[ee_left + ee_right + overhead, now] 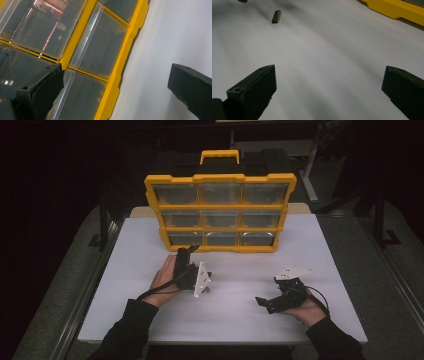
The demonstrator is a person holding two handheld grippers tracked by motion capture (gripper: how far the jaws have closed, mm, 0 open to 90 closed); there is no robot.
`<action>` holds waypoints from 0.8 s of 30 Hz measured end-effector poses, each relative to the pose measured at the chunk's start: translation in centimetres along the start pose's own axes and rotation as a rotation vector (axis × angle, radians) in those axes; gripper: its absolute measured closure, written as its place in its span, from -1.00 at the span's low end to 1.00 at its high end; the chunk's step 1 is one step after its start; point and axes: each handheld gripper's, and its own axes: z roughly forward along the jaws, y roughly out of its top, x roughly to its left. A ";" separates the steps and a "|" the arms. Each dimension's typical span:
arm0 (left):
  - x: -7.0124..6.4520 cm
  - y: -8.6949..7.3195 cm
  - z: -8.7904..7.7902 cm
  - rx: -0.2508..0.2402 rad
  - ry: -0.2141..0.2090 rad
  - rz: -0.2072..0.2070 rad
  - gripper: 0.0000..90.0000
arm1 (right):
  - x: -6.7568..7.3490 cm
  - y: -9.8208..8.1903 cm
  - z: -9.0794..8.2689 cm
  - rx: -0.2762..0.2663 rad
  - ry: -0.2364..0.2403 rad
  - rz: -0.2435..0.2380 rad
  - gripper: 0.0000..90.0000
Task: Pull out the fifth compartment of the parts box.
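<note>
Both the left gripper (115, 92) and the right gripper (328, 93) had open, empty jaws, and the yellow drawer box (220, 178) looked hard, so its top handle (219, 156) seemed best to grab.

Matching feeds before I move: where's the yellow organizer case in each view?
High view: organizer case stands upright at upper centre.
Left gripper view: organizer case covers the left half, tilted, clear drawers close up.
Right gripper view: organizer case shows as a yellow edge across the top right corner.
Shared landmark: white table top meeting that yellow edge.
</note>
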 end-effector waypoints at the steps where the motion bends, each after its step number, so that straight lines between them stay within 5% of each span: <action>1: -0.1 0.0 0.0 0.001 0.006 0.007 -1.00 | 0.0 0.0 0.0 0.000 0.000 0.000 -1.00; 24: -0.4 0.2 -0.3 0.027 0.077 0.151 -1.00 | 0.0 0.0 0.0 -0.001 0.000 0.001 -1.00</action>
